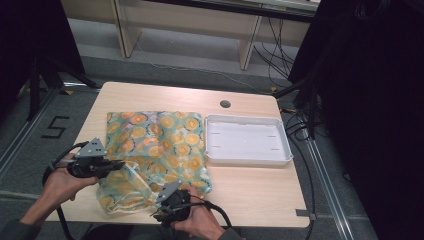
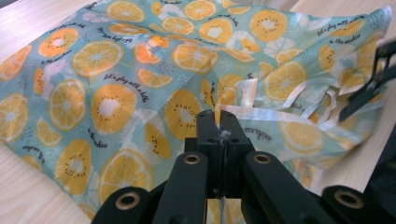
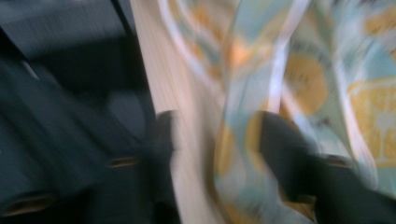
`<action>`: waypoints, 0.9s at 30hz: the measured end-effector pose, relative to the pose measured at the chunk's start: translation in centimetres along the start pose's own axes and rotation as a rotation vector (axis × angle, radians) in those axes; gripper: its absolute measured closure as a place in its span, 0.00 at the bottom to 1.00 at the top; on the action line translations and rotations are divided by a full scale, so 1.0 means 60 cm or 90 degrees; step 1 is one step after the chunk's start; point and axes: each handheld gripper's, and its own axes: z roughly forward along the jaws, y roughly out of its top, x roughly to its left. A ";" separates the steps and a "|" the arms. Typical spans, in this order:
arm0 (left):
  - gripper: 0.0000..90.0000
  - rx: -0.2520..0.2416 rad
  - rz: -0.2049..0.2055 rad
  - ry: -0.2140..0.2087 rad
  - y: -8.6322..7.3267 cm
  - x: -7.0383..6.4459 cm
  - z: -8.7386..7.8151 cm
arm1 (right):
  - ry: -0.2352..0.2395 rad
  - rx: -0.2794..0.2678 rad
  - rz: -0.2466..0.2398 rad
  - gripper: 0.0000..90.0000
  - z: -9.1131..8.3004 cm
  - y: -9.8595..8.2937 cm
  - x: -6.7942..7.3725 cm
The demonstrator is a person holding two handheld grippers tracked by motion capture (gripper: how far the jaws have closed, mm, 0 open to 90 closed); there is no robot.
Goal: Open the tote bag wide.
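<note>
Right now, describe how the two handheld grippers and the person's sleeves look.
Both the left gripper and right gripper are black, each topped by a grey three-cornered plate and trailing a black cable. The left gripper's arms carry brass-coloured rivets. Dark grey sleeves show at the bottom edge.

the right gripper view is smeared with blur: the right gripper [image 3: 217, 135] shows as two dark shapes with a strip of cloth [image 3: 243, 116] between them, and whether they press it cannot be told. the cloth's print there is unreadable. in the left gripper view the cloth [image 2: 116, 79] runs off the top and left edges, and its near fold is hidden behind the left gripper [image 2: 223, 125]. in the high view the person's forearms are cut off by the bottom edge, and the right hand [image 1: 200, 220] covers much of its gripper.
</note>
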 end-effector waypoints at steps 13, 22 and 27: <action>0.98 0.000 -0.018 -0.014 -0.008 0.015 -0.009 | -0.040 -0.149 0.025 0.98 -0.124 0.038 -0.108; 0.98 -0.010 -0.015 -0.006 -0.001 0.022 -0.019 | 0.037 -0.070 0.067 0.55 -0.057 0.027 -0.062; 0.98 -0.024 -0.034 -0.003 0.004 0.027 -0.025 | 0.057 -0.010 0.036 0.47 -0.025 0.021 -0.043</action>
